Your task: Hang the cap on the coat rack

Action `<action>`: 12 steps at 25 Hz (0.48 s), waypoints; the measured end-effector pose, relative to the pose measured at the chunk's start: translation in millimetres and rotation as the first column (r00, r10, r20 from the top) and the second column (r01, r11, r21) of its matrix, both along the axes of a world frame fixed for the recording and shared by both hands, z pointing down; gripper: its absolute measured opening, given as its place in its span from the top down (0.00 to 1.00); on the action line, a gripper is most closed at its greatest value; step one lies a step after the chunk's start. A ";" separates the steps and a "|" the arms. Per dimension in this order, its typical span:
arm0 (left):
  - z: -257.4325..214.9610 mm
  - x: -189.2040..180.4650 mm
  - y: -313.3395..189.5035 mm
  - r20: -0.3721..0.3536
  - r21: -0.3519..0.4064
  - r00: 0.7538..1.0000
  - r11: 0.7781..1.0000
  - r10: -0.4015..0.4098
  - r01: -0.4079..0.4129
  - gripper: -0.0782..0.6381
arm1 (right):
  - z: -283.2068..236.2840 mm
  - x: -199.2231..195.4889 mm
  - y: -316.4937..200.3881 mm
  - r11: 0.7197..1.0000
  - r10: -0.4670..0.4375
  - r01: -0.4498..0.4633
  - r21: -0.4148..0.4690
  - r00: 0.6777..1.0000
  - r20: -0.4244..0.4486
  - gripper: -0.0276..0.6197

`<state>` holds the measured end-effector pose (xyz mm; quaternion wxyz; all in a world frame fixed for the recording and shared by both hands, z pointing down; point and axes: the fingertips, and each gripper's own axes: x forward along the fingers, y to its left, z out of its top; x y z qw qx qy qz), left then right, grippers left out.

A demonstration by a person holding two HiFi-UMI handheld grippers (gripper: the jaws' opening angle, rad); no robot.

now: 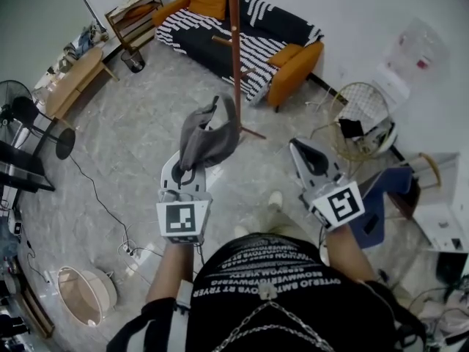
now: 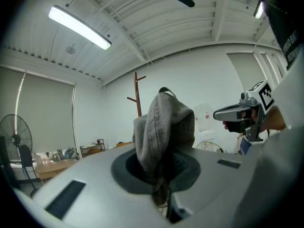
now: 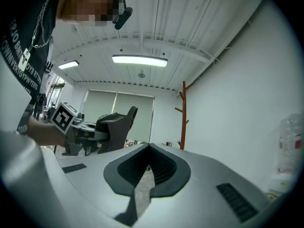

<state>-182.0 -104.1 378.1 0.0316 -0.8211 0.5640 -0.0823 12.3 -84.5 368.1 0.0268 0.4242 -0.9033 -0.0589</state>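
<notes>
A grey cap [image 1: 207,136] stands crumpled out of my left gripper [image 1: 189,173], which is shut on its lower edge. In the left gripper view the cap [image 2: 164,127] fills the middle and hides the jaw tips of the left gripper [image 2: 160,182]. The wooden coat rack [image 1: 234,50] rises just beyond the cap, with short pegs on its pole; it also shows as the coat rack [image 2: 137,96] and the coat rack [image 3: 183,115]. My right gripper [image 1: 299,149] is held to the right of the pole, shut with nothing in it, as the right gripper [image 3: 148,152] also shows.
A black-and-white striped sofa [image 1: 242,31] with orange cushions stands behind the rack. A wire chair [image 1: 360,119] and a water dispenser [image 1: 407,68] are at the right. A fan [image 1: 22,116], a wooden table [image 1: 69,79], a floor cable [image 1: 102,204] and a basket [image 1: 86,293] lie left.
</notes>
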 end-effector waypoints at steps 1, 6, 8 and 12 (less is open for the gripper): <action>1.5 3.3 -2.3 0.000 -0.001 1.000 1.000 -0.002 0.002 0.87 | 2.9 3.5 -2.9 1.000 -0.003 0.003 -0.005 1.000 0.000 0.97; -0.7 8.5 -14.8 -0.002 -0.008 1.000 1.000 -0.026 0.026 0.87 | 3.1 6.6 -21.9 1.000 -0.023 0.023 -0.017 1.000 0.001 0.97; -1.5 12.5 -24.8 0.008 -0.007 1.000 1.000 -0.030 0.030 0.87 | -0.9 10.2 -33.3 0.999 -0.030 0.030 -0.016 0.999 0.012 0.97; -5.6 21.4 -39.7 0.006 -0.006 0.999 0.999 -0.040 0.040 0.87 | -3.3 17.1 -51.0 0.999 -0.047 0.047 -0.016 0.998 0.029 0.97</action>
